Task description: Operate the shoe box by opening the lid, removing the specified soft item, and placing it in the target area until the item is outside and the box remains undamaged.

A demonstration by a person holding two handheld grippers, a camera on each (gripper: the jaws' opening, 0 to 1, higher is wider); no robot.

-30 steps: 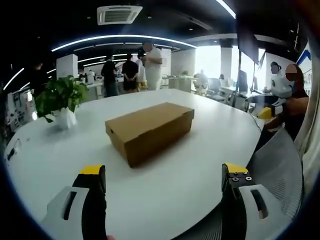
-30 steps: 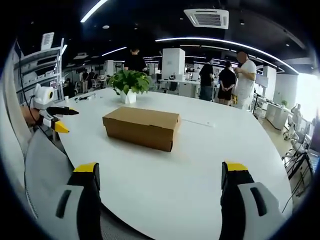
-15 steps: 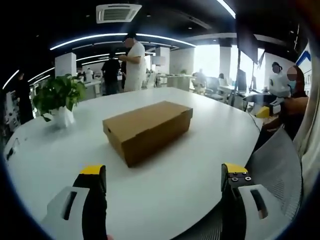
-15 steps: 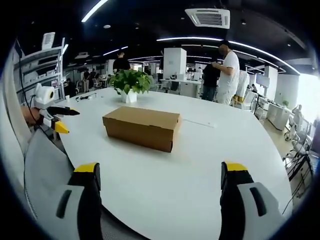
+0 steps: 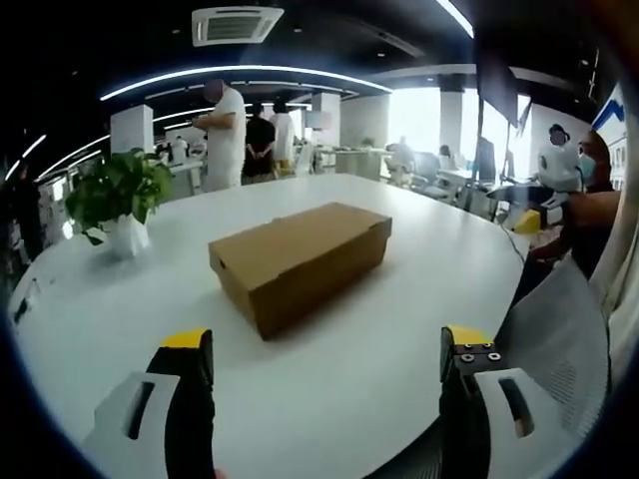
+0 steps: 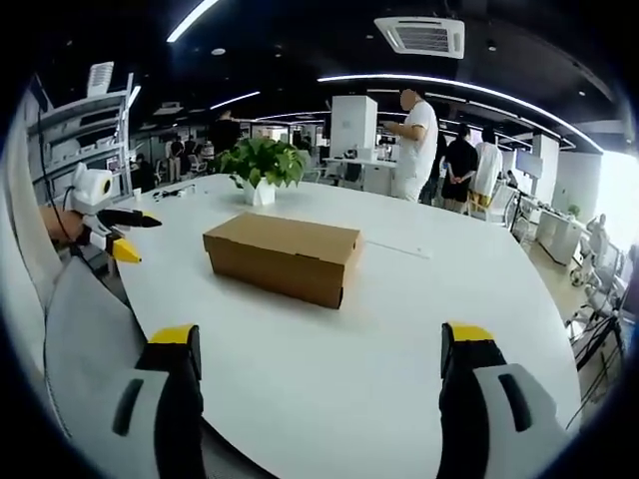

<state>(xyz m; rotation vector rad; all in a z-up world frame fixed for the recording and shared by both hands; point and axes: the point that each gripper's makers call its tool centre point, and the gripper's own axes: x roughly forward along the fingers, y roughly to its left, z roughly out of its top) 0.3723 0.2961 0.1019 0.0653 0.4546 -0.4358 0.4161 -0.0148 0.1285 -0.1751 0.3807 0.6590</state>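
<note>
- Left gripper (image 5: pixel 327 344): in the left gripper view its two yellow-tipped jaws are seen spread wide, with nothing held between them; bare tabletop lies in the gap.
- Right gripper (image 6: pixel 324 339): in the right gripper view its jaws are likewise spread wide and nothing is gripped. In the left gripper view this gripper (image 5: pixel 529 215) is seen at the right edge, carried by a hand; in the right gripper view the left gripper (image 6: pixel 115 235) is seen at the left edge, its yellow-tipped jaws apart.
- Shoe box (image 5: pixel 300 259): a plain brown cardboard box is shown lying flat on the table, its lid closed. It is placed ahead of both grippers and well apart from their jaws. In the right gripper view the box (image 6: pixel 283 257) is seen near the middle of the tabletop, with a long side turned toward the camera.
- Table (image 5: pixel 399 329): a large white table with a rounded edge, on which the box is borne.
- Potted plant (image 5: pixel 118 200): a leafy green plant in a white pot is set on the table beyond the box, apart from it; in the right gripper view the plant (image 6: pixel 260 168) is seen behind the box.
- Background: several standing people (image 6: pixel 411 145) are visible behind the table, under curved ceiling light strips (image 5: pixel 250 75) and a ceiling air vent (image 5: pixel 237 24).
</note>
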